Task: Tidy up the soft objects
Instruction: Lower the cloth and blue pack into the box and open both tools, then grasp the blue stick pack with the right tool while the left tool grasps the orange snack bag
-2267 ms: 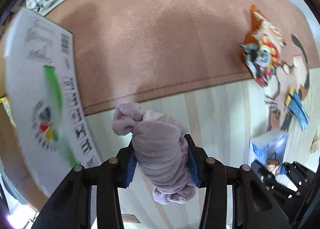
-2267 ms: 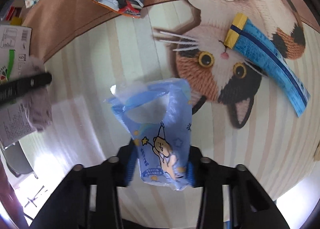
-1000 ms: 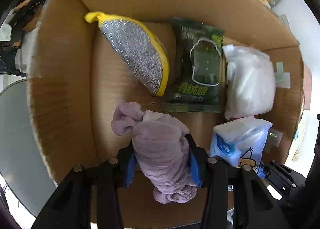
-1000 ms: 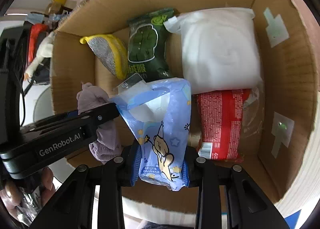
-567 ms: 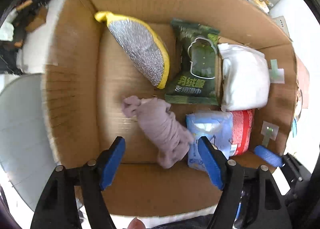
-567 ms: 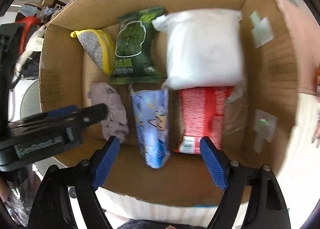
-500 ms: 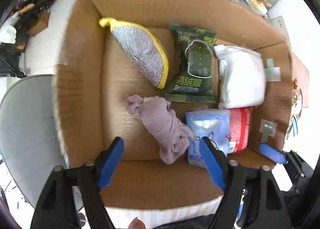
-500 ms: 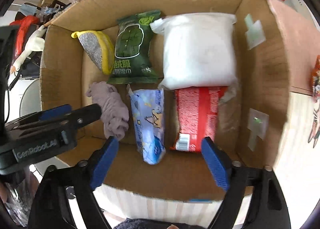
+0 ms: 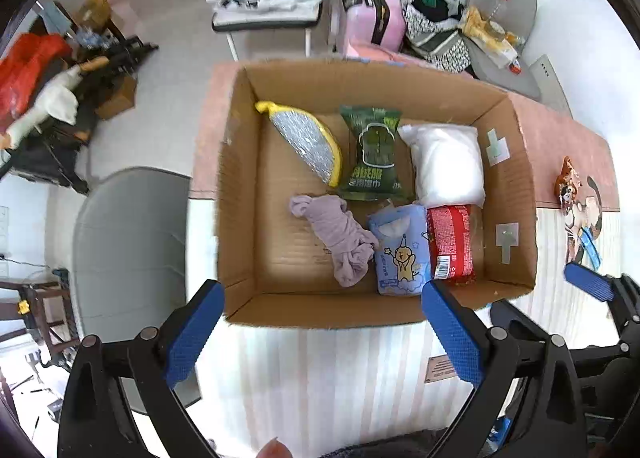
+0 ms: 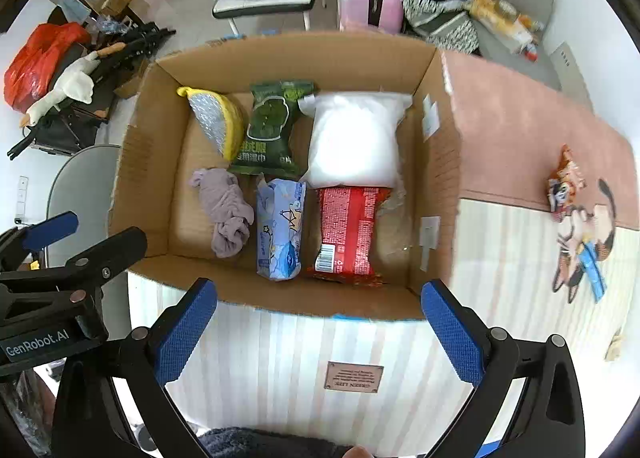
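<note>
An open cardboard box [image 9: 240, 186] [image 10: 436, 162] holds a lilac cloth [image 9: 340, 242] [image 10: 226, 210], a blue tissue pack with a bear [image 9: 400, 254] [image 10: 280, 230], a red packet [image 9: 450, 242] [image 10: 348, 230], a green wipes pack [image 9: 374, 154] [image 10: 272, 130], a white bag [image 9: 446, 166] [image 10: 356, 138] and a yellow-and-silver sponge [image 9: 308, 142] [image 10: 216, 122]. My left gripper [image 9: 320, 334] is open and empty, above the box's near edge. My right gripper [image 10: 316, 330] is open and empty, also above the near edge.
A panda snack pack [image 10: 562, 186] and a blue tube [image 10: 592, 266] lie on a cat-shaped mat [image 10: 576, 246] at the right. A pink rug [image 10: 520, 138] lies beyond the box. A grey chair [image 9: 128, 242] stands left. Luggage and clutter stand behind.
Both grippers opened and dropped the lilac cloth and the blue tissue pack into the box. Since then both have pulled back and up, so the box looks smaller.
</note>
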